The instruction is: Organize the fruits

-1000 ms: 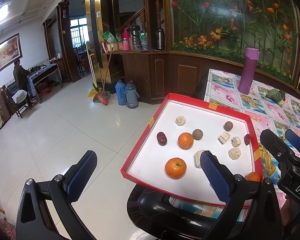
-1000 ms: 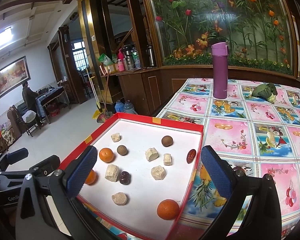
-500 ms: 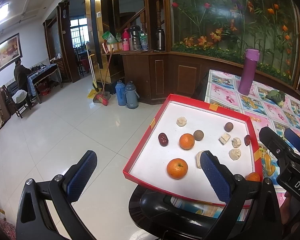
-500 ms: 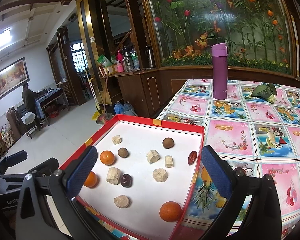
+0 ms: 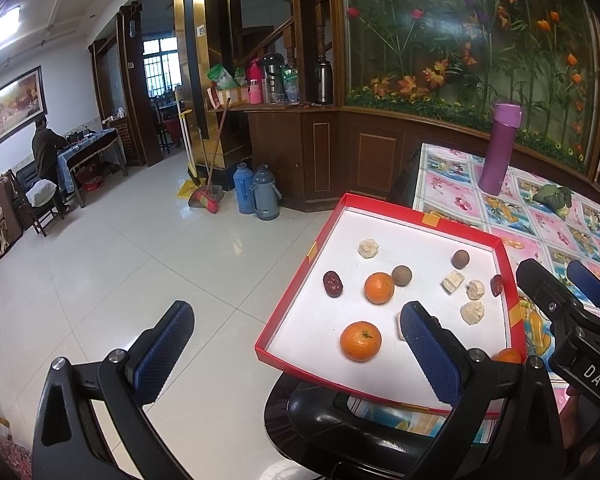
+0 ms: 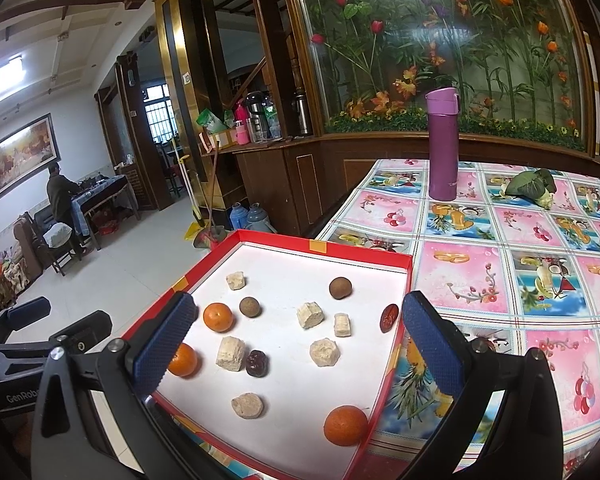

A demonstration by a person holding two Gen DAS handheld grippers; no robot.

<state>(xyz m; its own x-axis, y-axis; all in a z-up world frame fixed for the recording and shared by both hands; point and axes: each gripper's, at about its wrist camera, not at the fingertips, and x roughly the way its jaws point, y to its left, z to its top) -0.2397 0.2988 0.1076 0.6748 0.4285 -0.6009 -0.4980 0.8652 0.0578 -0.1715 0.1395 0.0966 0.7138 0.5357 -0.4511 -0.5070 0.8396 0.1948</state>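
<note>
Each tool, left [image 5: 296,354] and right [image 6: 298,346], gapes wide and empty near the red tray [image 6: 396,356] of fruit.

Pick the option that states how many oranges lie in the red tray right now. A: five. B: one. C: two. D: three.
D: the right wrist view shows three oranges in the red tray: one at the far left, one partly behind the gripper's left finger, and one at the near right corner.
</note>
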